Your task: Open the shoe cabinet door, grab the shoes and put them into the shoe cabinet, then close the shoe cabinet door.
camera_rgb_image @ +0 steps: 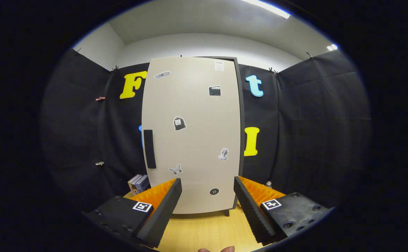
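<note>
A tall beige shoe cabinet [193, 136] stands upright straight ahead on the wooden table, its door shut. A dark vertical handle [149, 149] sits on the door's left side, and several small stickers dot the door. My gripper [207, 183] is open, fingers spread wide with nothing between them, held a little back from the cabinet's lower part. No shoes are visible.
A small stack of boxes [139, 183] rests left of the cabinet's base. A small bottle top [269, 183] peeks out behind my right finger. Bare wooden table [207, 229] lies between me and the cabinet. Fingertips of a hand [218, 249] show below.
</note>
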Tool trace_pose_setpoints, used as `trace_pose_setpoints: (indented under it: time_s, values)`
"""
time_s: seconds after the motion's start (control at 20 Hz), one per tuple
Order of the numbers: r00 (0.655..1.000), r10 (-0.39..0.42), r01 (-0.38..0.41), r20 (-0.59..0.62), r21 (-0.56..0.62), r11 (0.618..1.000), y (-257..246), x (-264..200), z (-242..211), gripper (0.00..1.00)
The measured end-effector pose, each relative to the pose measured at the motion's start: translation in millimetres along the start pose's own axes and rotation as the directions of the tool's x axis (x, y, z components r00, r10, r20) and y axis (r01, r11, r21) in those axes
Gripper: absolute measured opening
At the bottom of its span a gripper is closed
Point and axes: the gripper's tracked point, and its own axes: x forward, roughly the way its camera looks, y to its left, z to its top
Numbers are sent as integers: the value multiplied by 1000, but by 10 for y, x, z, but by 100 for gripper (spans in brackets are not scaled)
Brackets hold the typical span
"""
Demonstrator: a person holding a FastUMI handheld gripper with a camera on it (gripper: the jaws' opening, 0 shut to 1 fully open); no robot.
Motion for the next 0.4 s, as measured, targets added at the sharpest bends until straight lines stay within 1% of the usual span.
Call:
trace_pose_setpoints:
  time_s: [0.4]
  values:
    - [1000,1,-1,-6,1,1000,-9,-21,-25,98]
